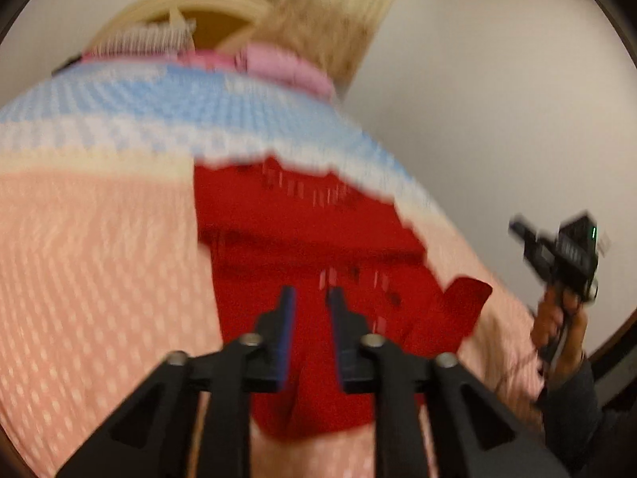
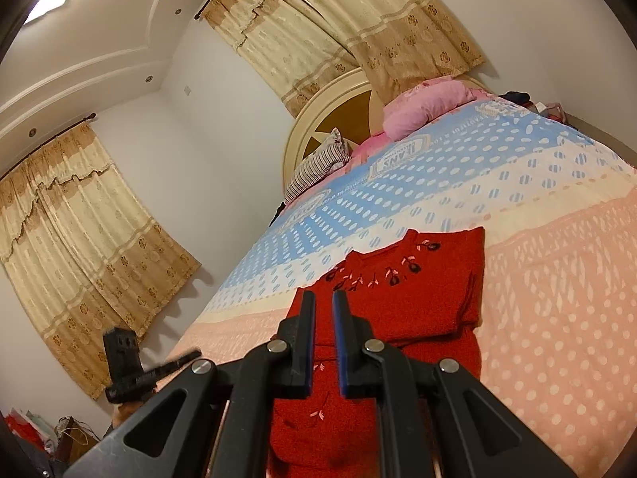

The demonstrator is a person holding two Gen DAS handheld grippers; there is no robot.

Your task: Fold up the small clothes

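In the left wrist view the picture is blurred. The left gripper (image 1: 311, 296) rises from the bottom centre, its two blue-padded fingers spread a little with a narrow gap between them and nothing caught in it. Behind and around the fingers lies the red sweater (image 1: 302, 247), filling the middle of the frame on a dotted bedspread (image 1: 99, 279) that runs pink in the lower left and blue and white toward the upper left. A loose red flap of the sweater sticks out at centre right. At the top, a pink pillow (image 1: 278, 63) sits at the head of the bed below a pale curtain (image 1: 318, 12). At the right edge a hand holds the right gripper (image 1: 557, 251) up against the white wall, clear of the bed; its fingers are too blurred to read.

In the right wrist view the right gripper (image 2: 324, 298) comes up from the bottom centre, fingers slightly parted and gripping nothing. The red sweater (image 2: 418, 294) lies flat on the bedspread (image 2: 557, 318), running from the bottom centre up to mid-frame, with dark embroidered flowers near its collar. The pink pillow (image 2: 422, 107) rests at upper right, with a striped pillow (image 2: 318, 163) beside it against a round headboard (image 2: 318, 119). Curtains (image 2: 79, 219) hang at left and top. The left gripper (image 2: 135, 374) shows at lower left, off the bed edge.
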